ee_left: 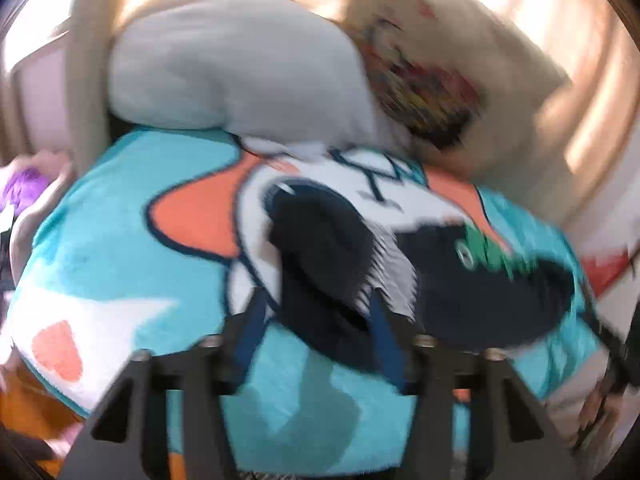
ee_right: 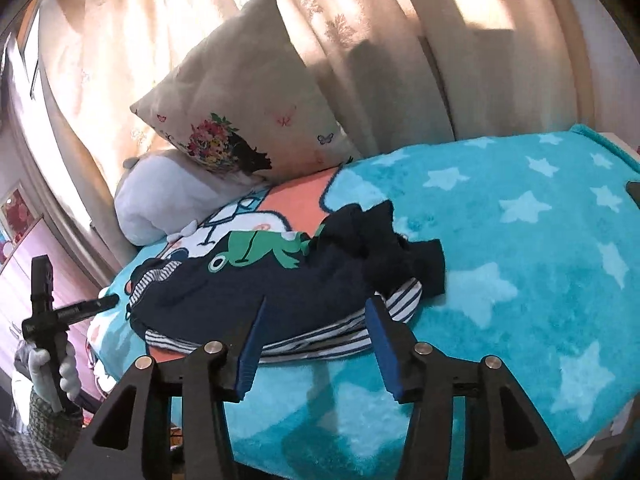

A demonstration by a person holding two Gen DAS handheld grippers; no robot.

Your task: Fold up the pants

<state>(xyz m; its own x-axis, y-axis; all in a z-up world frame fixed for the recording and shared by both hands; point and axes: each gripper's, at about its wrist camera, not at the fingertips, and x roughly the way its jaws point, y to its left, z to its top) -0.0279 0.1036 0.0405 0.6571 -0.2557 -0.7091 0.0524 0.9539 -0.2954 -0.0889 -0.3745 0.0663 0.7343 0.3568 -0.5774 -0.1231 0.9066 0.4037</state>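
in the middle of both frames, the navy pants [ee_right: 256, 292] lie crumpled on the turquoise blanket [ee_right: 520, 280].
your right claw [ee_right: 316, 344] is spread wide, pinching nothing, low centre; your left claw [ee_left: 316, 340] is spread too, blurred, just before the pants.

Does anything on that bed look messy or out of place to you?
Yes: the navy frog-print pants lie crumpled on the turquoise star blanket, legs bunched up and the striped lining turned out at the edges. Both tongs, right and left, are open, holding nothing.
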